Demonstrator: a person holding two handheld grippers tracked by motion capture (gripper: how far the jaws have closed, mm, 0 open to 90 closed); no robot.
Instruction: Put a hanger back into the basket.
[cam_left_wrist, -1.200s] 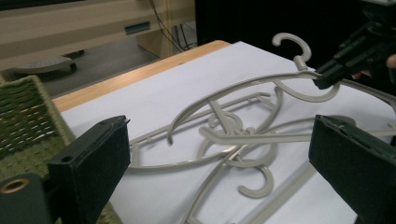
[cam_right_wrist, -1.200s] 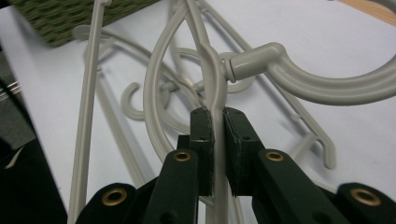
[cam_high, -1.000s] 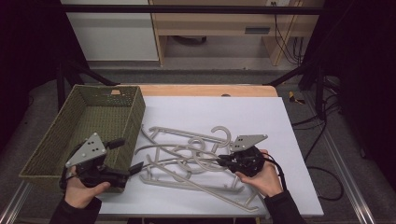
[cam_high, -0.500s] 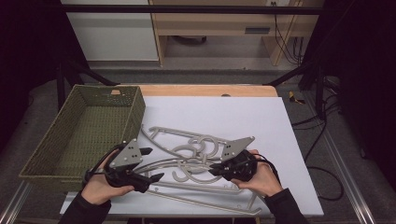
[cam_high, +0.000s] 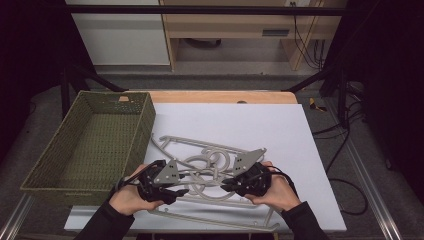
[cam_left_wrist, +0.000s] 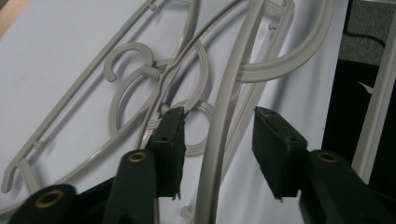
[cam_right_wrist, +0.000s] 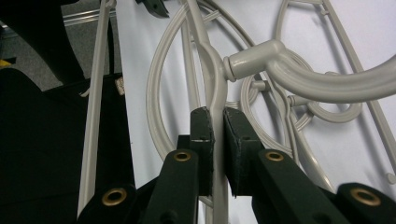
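1. Firstly, we saw the right gripper (cam_right_wrist: 215, 119) clamped on the thin arm of a grey hanger (cam_right_wrist: 212, 70), its two black jaws pressed against either side of the plastic, with that hanger's hook neck curving away just ahead and to the right of the jaws.
2. We found the left gripper (cam_left_wrist: 219, 126) with its jaws spread wide apart; a hanger arm (cam_left_wrist: 229, 121) ran up between them, touching neither as far as we could tell.
3. Ahead of the left jaws lay the tangled pile of hangers (cam_high: 210, 162) on the white table (cam_high: 280, 130), hooks and loops overlapping.
4. From above, both grippers faced each other across the pile, each held in a hand (cam_high: 127, 197).
5. Outward of the left gripper sat the green woven basket (cam_high: 95, 145), just beside the pile.
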